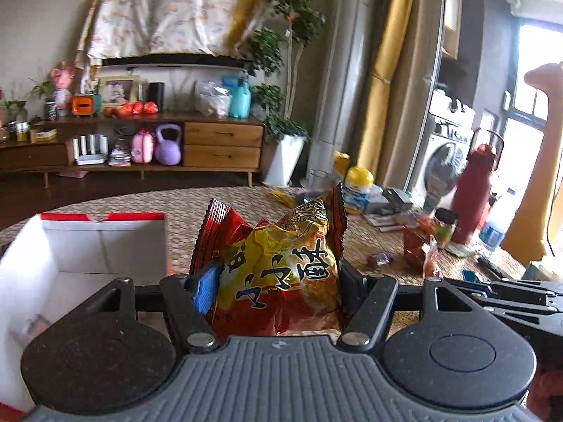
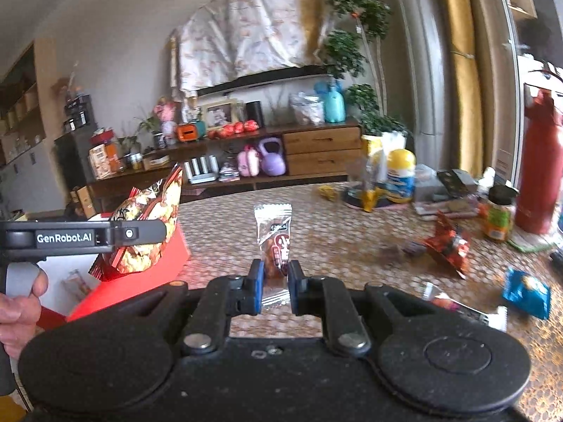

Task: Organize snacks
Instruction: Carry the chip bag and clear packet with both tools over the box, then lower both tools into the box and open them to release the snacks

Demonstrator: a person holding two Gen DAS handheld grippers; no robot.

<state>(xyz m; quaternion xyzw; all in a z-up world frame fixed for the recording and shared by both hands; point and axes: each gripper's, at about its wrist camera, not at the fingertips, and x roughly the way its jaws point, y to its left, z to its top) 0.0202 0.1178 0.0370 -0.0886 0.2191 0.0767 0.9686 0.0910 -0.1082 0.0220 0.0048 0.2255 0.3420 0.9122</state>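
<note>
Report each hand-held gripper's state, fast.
Left hand-held gripper: closed on the red-and-yellow snack bag.
Right hand-held gripper: closed on the small clear snack packet.

- Chip bag (image 1: 281,263) — red edges, yellow centre, black characters.
- Box (image 1: 102,235) — white inside, red rim and outside.
- Small packet (image 2: 276,242) — clear wrapper, brown and red contents.
- Surface (image 2: 352,242) — woven tan-and-brown mat pattern.
- Far-right bottle (image 2: 538,165) — red.
- Near-right packet (image 2: 526,292) — blue.
</note>
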